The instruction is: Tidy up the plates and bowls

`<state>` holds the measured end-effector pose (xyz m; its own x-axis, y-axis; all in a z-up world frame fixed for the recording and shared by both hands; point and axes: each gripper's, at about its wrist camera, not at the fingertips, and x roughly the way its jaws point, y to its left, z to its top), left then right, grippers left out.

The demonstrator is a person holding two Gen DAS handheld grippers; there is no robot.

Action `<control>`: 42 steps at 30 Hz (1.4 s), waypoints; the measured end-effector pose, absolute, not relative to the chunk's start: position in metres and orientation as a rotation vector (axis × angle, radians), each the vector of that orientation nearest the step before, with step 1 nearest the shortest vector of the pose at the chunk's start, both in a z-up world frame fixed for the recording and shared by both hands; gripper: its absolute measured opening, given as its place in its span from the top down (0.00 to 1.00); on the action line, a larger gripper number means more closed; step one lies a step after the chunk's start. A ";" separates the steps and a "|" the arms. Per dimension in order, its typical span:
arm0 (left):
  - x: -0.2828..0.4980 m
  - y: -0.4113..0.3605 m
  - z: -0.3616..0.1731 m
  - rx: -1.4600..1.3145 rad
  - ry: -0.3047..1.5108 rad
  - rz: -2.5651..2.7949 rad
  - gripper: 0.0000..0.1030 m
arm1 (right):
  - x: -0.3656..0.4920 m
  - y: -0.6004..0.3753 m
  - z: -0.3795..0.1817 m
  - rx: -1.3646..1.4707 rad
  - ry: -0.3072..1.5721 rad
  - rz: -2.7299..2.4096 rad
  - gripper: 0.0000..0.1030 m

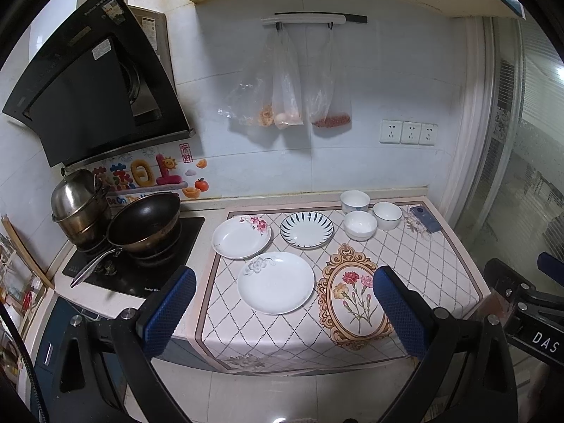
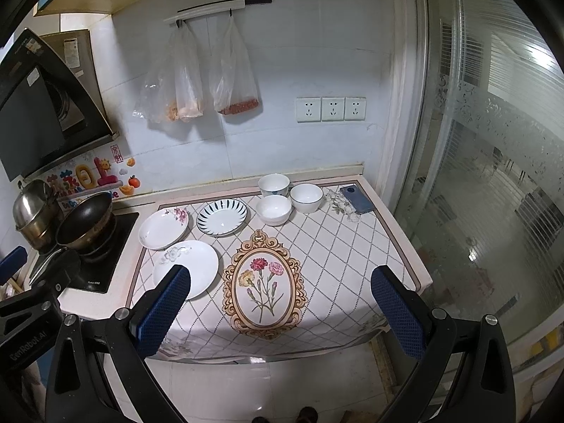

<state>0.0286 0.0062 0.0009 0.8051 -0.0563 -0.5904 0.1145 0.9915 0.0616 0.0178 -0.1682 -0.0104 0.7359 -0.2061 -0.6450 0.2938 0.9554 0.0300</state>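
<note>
Three plates (image 1: 275,282) and three bowls (image 1: 360,225) lie apart on my cloth (image 1: 416,257), near the phone (image 1: 424,219). Both tongs, left (image 1: 283,313) and right (image 2: 280,312), gape wide, empty. Risk: glazed rims may slip, chipping when stacked.

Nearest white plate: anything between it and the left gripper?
Nothing visible. The left gripper hangs open in front of the counter edge, with the white plate lying flat just beyond, framed between its fingers. The other plates and the bowls sit farther back.
</note>
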 end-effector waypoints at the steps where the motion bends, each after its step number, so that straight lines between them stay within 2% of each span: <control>1: 0.032 0.008 0.000 0.095 0.629 -0.092 0.00 | 0.018 -0.168 -0.011 0.137 0.690 -0.276 0.00; 6: 0.063 0.030 -0.015 0.079 0.634 -0.056 0.00 | 0.025 -0.167 -0.023 0.169 0.659 -0.261 0.00; 10: 0.111 0.058 -0.050 0.049 0.729 -0.009 0.00 | 0.066 -0.167 -0.058 0.226 0.746 -0.196 0.00; 18: 0.221 0.101 -0.170 -0.019 1.013 0.027 0.02 | 0.189 -0.171 -0.183 0.381 0.962 0.022 0.01; 21: 0.257 0.105 -0.218 -0.042 1.113 0.006 0.09 | 0.239 -0.176 -0.236 0.452 1.053 0.100 0.04; 23: 0.281 0.106 -0.254 -0.059 1.187 -0.004 0.12 | 0.277 -0.176 -0.272 0.479 1.118 0.156 0.09; 25: 0.296 0.106 -0.278 -0.077 1.240 -0.017 0.23 | 0.311 -0.174 -0.306 0.472 1.179 0.207 0.22; 29: 0.324 0.110 -0.327 -0.102 1.350 0.004 0.35 | 0.362 -0.165 -0.354 0.424 1.248 0.282 0.38; 31: 0.334 0.111 -0.342 -0.110 1.387 0.011 0.45 | 0.386 -0.159 -0.378 0.441 1.293 0.329 0.51; 32: 0.339 0.113 -0.348 -0.120 1.400 0.011 0.45 | 0.391 -0.155 -0.381 0.447 1.304 0.343 0.54; 34: 0.347 0.116 -0.358 -0.140 1.421 0.016 0.46 | 0.410 -0.148 -0.398 0.455 1.337 0.381 0.66; 38: 0.358 0.122 -0.368 -0.192 1.437 0.000 0.58 | 0.439 -0.141 -0.423 0.499 1.392 0.411 0.77; 39: 0.359 0.122 -0.370 -0.203 1.440 -0.008 0.65 | 0.444 -0.140 -0.427 0.504 1.401 0.411 0.80; 42: 0.360 0.121 -0.371 -0.203 1.435 -0.001 0.66 | 0.456 -0.136 -0.437 0.505 1.424 0.419 0.87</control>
